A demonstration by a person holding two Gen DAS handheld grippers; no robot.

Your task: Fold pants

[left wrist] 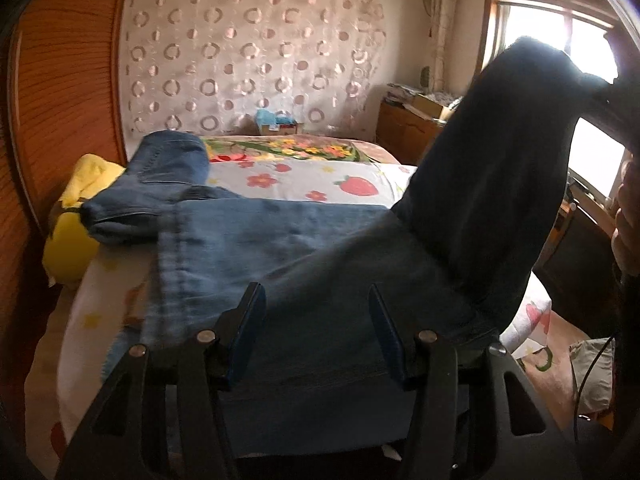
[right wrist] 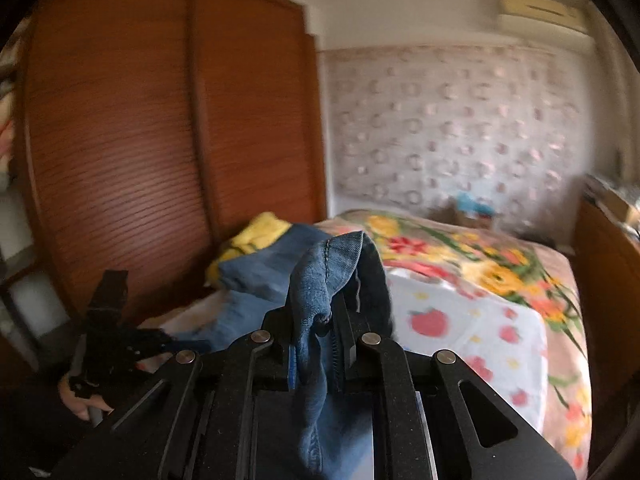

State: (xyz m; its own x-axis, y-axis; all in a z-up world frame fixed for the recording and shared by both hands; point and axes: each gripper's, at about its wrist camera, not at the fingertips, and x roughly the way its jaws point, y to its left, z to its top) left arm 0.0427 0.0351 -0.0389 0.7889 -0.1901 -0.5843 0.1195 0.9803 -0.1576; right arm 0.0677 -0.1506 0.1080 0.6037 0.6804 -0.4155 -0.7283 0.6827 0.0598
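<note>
Blue jeans (left wrist: 260, 240) lie spread on the bed. One end of them (left wrist: 500, 160) is lifted high at the right, dark against the window, with my right gripper (left wrist: 612, 92) holding its top. In the right wrist view my right gripper (right wrist: 316, 320) is shut on a bunched fold of denim (right wrist: 328, 264) that stands up between its fingers. My left gripper (left wrist: 316, 296) hovers low over the near part of the jeans with its jaws apart and no cloth pinched between them. It also shows at the lower left as the left gripper (right wrist: 108, 320), held by a hand (right wrist: 80, 400).
A second folded pair of jeans (left wrist: 160, 176) rests at the back left of the bed beside a yellow bundle (left wrist: 76, 216). The strawberry-print sheet (left wrist: 304, 184) covers the bed. A wooden wardrobe (left wrist: 60, 100) stands left, a cabinet (left wrist: 404, 128) and bright window (left wrist: 560, 40) right.
</note>
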